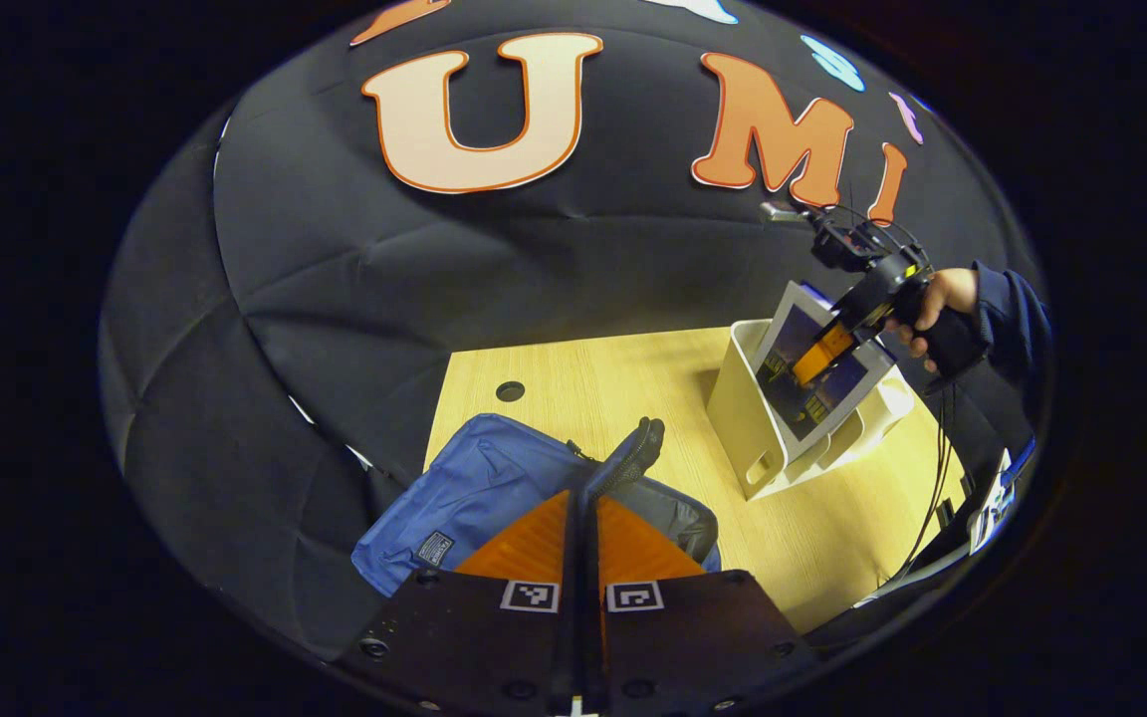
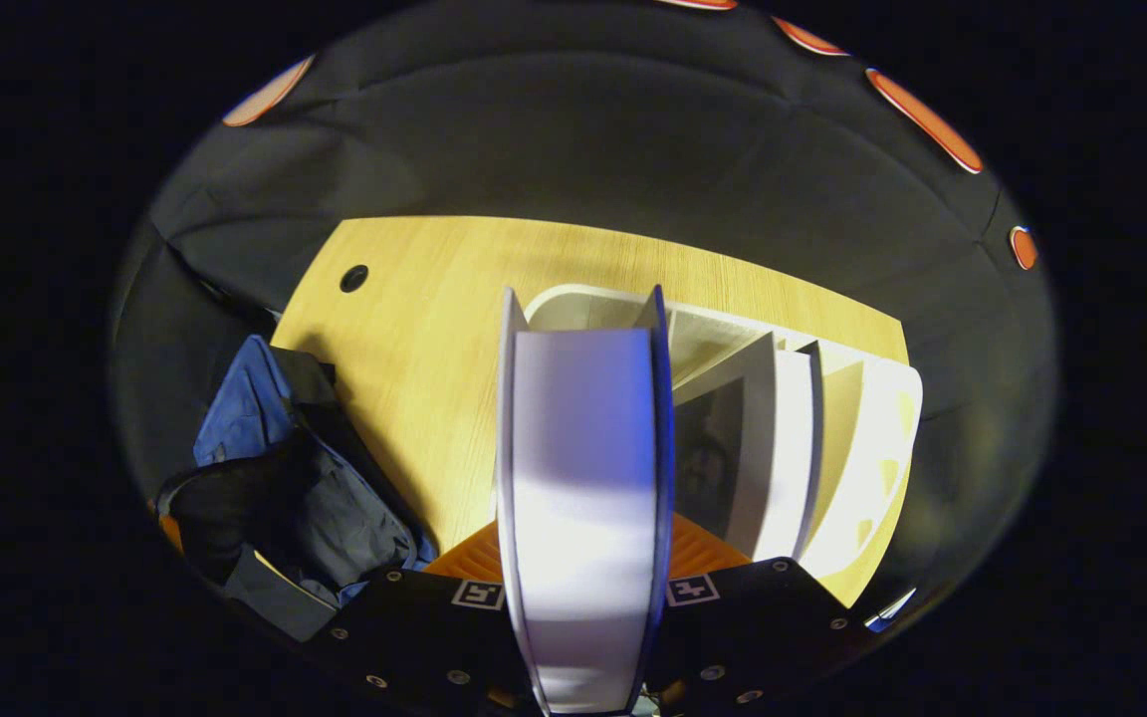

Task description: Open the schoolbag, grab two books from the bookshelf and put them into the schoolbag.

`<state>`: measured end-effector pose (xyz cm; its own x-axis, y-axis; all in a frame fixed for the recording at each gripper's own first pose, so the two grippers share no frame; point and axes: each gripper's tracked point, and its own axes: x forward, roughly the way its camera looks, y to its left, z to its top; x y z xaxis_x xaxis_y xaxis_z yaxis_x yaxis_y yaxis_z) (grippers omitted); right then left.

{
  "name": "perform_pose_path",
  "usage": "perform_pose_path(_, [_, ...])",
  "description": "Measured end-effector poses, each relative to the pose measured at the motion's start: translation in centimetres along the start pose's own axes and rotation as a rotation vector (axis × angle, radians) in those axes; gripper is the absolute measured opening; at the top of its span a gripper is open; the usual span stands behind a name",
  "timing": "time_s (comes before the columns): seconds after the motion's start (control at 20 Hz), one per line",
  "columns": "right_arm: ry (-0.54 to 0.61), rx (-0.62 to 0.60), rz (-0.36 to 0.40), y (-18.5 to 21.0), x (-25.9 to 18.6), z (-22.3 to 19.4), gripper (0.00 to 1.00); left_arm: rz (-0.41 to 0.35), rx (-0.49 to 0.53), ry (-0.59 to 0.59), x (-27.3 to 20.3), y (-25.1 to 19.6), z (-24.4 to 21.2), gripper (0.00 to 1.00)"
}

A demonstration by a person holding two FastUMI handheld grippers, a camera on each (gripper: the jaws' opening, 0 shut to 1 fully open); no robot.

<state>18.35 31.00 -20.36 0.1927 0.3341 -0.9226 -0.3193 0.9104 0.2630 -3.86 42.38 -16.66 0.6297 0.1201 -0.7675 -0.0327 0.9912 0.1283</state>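
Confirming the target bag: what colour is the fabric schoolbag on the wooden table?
Blue, with a dark grey-black opening; the fabric schoolbag shows best in the left gripper view.

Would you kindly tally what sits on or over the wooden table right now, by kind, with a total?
Schoolbags: 1, the blue schoolbag, its strap pinched in the left tongs.
Bookshelves: 1, the white bookshelf.
Books: 1 clearly seen, the book clamped in the right tongs; any others in the bookshelf are too dim to count.
Tongs: 2.
Total: 5.
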Motion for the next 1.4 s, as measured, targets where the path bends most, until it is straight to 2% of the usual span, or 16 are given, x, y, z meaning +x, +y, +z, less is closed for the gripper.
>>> perform_pose_path(0.2, [-0.077,0.024,0.074,-0.3,-4.5,-0.2,0.49,0.005,0.020,0.001,-0.1,0.1,0.2,0.03])
perform_pose_path(0.3, [-0.124,0.056,0.138,0.1,-7.1,-0.2,0.49,0.008,0.027,0.005,0.1,0.2,0.3,0.04])
perform_pose_path(0.35, [-0.148,0.074,0.173,0.5,-8.5,-0.1,0.49,0.008,0.032,0.006,0.0,0.2,0.5,0.00])
perform_pose_path(0.4, [-0.178,0.094,0.212,0.7,-9.7,-0.1,0.49,0.010,0.037,0.006,0.0,0.3,0.5,0.04])
perform_pose_path(0.45, [-0.204,0.111,0.246,1.3,-10.9,-0.1,0.41,0.012,0.041,0.009,0.0,0.4,0.6,0.03])
perform_pose_path(0.65, [-0.264,0.152,0.387,5.4,-13.3,-1.7,0.41,0.023,0.053,0.015,0.1,0.6,1.0,0.03])
perform_pose_path(0.85, [-0.226,0.221,0.527,11.9,-10.7,-5.4,0.41,0.028,0.074,0.025,0.3,1.0,1.2,0.03])
perform_pose_path(1.15, [-0.143,0.338,0.604,20.3,-5.8,-9.7,0.41,0.029,0.087,0.046,0.3,1.0,1.2,0.03])
perform_pose_path(1.4, [-0.136,0.407,0.613,23.9,-2.7,-10.0,0.41,0.030,0.096,0.060,0.3,0.7,1.2,0.03])
